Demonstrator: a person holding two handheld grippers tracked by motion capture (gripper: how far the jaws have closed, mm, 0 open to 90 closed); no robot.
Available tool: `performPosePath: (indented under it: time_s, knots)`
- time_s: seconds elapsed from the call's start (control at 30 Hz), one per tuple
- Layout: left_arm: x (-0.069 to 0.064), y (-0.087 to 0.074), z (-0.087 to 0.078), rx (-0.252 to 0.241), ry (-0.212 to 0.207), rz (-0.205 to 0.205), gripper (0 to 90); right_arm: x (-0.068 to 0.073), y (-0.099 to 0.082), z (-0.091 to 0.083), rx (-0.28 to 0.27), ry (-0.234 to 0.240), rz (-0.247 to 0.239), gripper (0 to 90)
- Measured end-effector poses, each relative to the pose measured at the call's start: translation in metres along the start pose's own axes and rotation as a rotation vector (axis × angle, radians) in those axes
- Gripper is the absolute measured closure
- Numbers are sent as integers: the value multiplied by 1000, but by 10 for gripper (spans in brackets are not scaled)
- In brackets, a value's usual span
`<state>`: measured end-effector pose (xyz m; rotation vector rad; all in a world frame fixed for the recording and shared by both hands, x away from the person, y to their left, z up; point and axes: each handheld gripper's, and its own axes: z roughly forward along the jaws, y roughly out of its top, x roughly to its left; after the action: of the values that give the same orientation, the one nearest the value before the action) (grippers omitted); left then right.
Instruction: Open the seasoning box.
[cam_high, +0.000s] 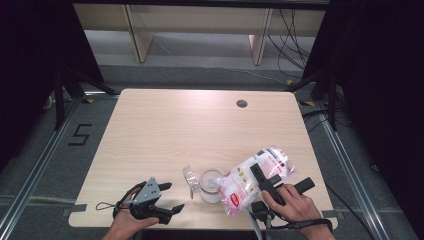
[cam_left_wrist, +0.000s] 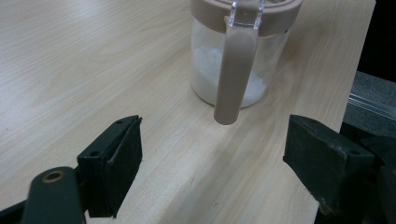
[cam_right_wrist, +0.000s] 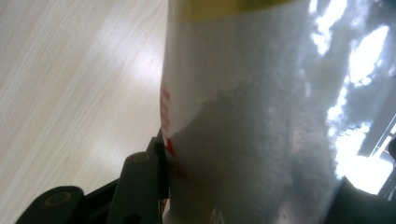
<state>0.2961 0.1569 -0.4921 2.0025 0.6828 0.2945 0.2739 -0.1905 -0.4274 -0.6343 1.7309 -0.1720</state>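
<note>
Right gripper (cam_high: 261, 176) clamps tilted bag (cam_high: 255, 177) over jar (cam_high: 210, 185); left gripper (cam_high: 170, 197) waits open. Steeper tilt risks granules spilling onto table (cam_high: 200, 125).

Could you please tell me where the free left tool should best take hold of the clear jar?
Probably the jar's round body below the tan lid, from the left tool's near side, open jaws straddling it; the hanging tan flap there looks too loose to grip.

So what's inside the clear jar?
White granules fill the bottom of the jar. The tilted bag in the right tool covers part of its mouth, so pouring can't be confirmed.
</note>
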Motion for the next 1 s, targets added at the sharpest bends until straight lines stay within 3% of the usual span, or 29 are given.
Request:
performPosePath:
  time_s: [0.1,0.23,0.3,0.33,0.4,0.43,0.53,0.57,0.67,0.73,0.83,0.87,0.9,1.0]
  knots:
    - [0,0,0,-5,-4,-7,189,-2,0,1,-11,-4,-27,589]
    - [0,0,1,2,-3,8,189,-1,0,1,-11,-2,-24,590]
    - [-1,0,1,-8,-6,-13,189,-1,0,1,-11,-2,-26,590]
    - [1,0,0,7,1,3,189,-1,0,1,-11,-2,-26,590]
    - [0,0,1,3,-6,-4,189,-1,0,1,-11,-4,-24,590]
    - [1,0,0,16,2,21,189,0,0,0,-1,0,-1,591]
    - [0,0,1,2,-5,3,189,0,0,0,-1,-3,-1,591]
    - [0,0,1,-2,-9,-6,189,-2,-1,1,-11,-9,-29,591]
    - [0,0,0,2,2,-1,189,-4,-1,-1,0,0,-39,592]
    - [2,0,0,20,4,21,189,-4,-1,-1,2,-5,-40,592]
    - [0,0,1,-1,-5,3,189,-4,-1,-2,-1,-5,-43,593]
    - [1,0,0,16,1,21,189,-4,-1,-1,-3,-2,-46,593]
    - [-1,0,1,-5,-8,-1,189,-4,-1,-1,-4,-3,-47,593]
    - [1,0,1,7,-1,9,189,-4,0,-1,-3,-1,-45,593]
